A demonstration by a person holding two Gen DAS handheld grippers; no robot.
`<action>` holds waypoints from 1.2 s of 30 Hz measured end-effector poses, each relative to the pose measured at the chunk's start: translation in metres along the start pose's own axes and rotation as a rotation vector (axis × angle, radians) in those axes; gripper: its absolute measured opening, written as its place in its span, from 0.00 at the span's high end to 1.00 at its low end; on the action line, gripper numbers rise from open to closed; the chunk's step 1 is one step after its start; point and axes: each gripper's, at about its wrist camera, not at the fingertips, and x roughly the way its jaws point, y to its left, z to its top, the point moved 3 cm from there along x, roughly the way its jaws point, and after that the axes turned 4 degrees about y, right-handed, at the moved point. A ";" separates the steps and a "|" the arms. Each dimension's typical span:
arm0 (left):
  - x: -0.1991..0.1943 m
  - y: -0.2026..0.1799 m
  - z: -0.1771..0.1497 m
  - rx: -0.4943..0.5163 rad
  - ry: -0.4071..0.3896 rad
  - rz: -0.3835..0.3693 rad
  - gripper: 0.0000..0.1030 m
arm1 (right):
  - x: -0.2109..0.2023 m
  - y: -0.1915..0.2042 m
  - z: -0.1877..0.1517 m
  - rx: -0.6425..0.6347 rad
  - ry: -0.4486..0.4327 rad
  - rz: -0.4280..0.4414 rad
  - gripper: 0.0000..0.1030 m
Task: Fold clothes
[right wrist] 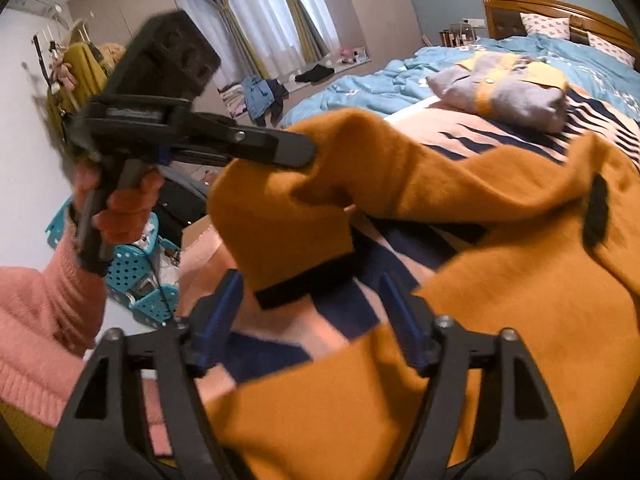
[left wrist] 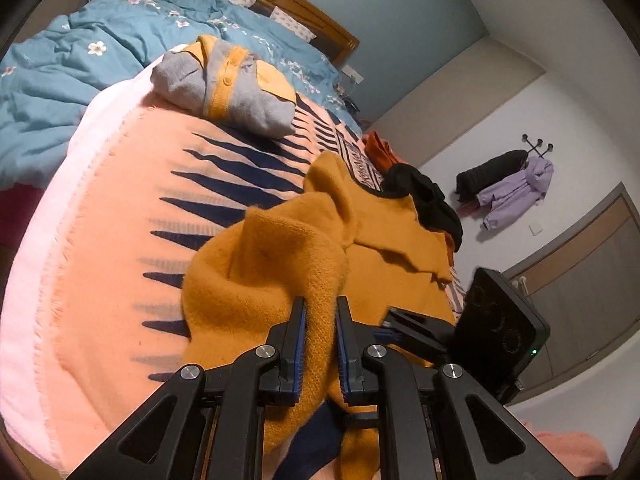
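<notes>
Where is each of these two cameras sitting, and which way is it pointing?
Left wrist: sits on the left gripper, looking along its fingers, shut on the mustard sweater, toward the headboard; no body shows.
Right wrist: sits on the open right gripper, facing the window; a pink sleeve and hand show.
Shared: the sweater, the folded grey-and-yellow cardigan, the blue duvet.

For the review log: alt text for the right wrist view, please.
The left gripper pinches a fold of a mustard sweater lifted over a peach blanket, while the right gripper hangs open above it. A folded grey cardigan lies behind.
</notes>
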 end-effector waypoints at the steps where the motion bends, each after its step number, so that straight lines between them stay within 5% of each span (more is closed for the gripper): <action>1: -0.001 0.000 0.000 -0.001 -0.003 -0.002 0.88 | 0.006 0.000 0.005 -0.009 0.004 0.004 0.29; 10: -0.005 0.006 0.002 -0.032 -0.017 -0.026 0.88 | 0.038 0.015 0.042 -0.122 -0.025 0.097 0.29; 12: -0.005 0.010 0.001 -0.042 -0.015 -0.024 0.88 | 0.041 0.016 0.040 -0.123 -0.011 0.119 0.45; 14: -0.005 0.011 0.001 -0.048 -0.014 -0.029 0.88 | 0.041 0.015 0.035 -0.120 0.009 0.117 0.86; 16: -0.004 0.010 0.002 -0.046 -0.013 -0.035 0.88 | 0.039 0.014 0.031 -0.116 0.025 0.115 0.90; 21: -0.002 -0.006 0.005 -0.017 -0.002 -0.079 0.88 | -0.015 0.013 0.028 -0.117 -0.032 0.123 0.94; 28: -0.002 -0.048 0.019 0.061 -0.023 -0.205 0.67 | -0.122 -0.009 0.048 -0.082 -0.161 0.060 0.94; 36: 0.037 -0.065 0.023 0.175 0.025 -0.091 0.57 | -0.233 -0.046 0.040 -0.016 -0.276 -0.167 0.94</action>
